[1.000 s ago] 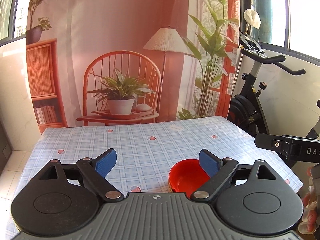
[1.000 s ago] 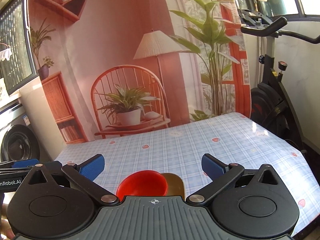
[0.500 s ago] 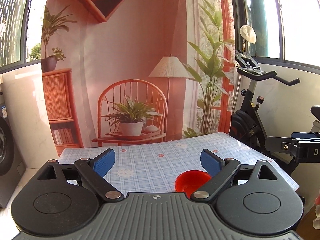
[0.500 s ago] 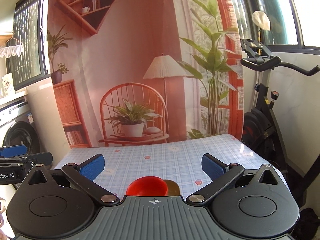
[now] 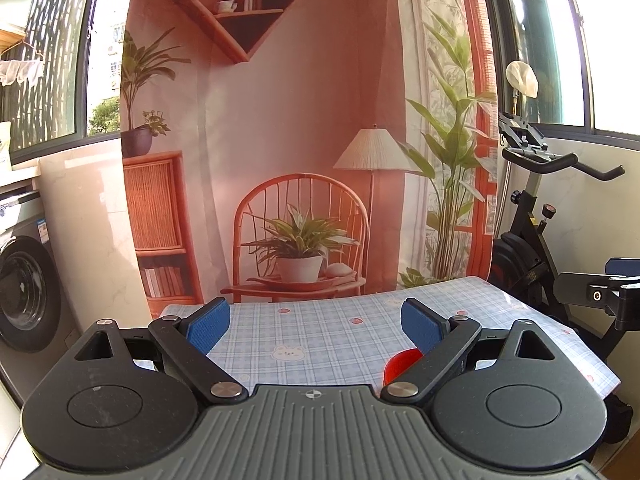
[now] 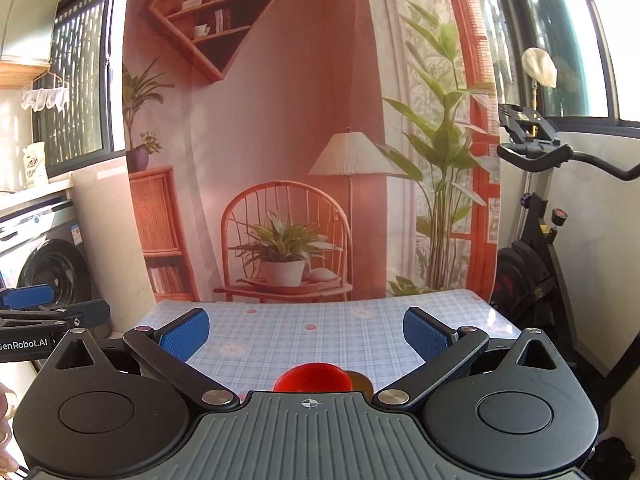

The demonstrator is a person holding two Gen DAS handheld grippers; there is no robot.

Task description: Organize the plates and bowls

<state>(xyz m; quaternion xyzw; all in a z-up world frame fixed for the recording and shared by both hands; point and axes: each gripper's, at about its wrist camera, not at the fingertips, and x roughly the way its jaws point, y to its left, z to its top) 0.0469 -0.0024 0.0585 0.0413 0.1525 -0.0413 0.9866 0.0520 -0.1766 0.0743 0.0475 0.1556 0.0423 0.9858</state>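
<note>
A red bowl [image 6: 313,377] sits near the front edge of the table with the blue checked cloth [image 6: 320,340], with a brown dish [image 6: 360,381] just behind its right side. In the left wrist view the red bowl [image 5: 400,365] peeks out beside the right finger. My left gripper [image 5: 316,325] is open and empty, held back from and above the table. My right gripper [image 6: 307,331] is open and empty, also held back. Each gripper shows at the edge of the other's view: the right one [image 5: 608,292], the left one [image 6: 36,308].
A printed backdrop [image 5: 304,140] hangs behind the table. An exercise bike [image 6: 536,248] stands at the right, a washing machine [image 6: 52,268] at the left.
Both grippers have drawn back and risen away from the table. The bowls now appear smaller and lower in both views. Both jaws stay open.
</note>
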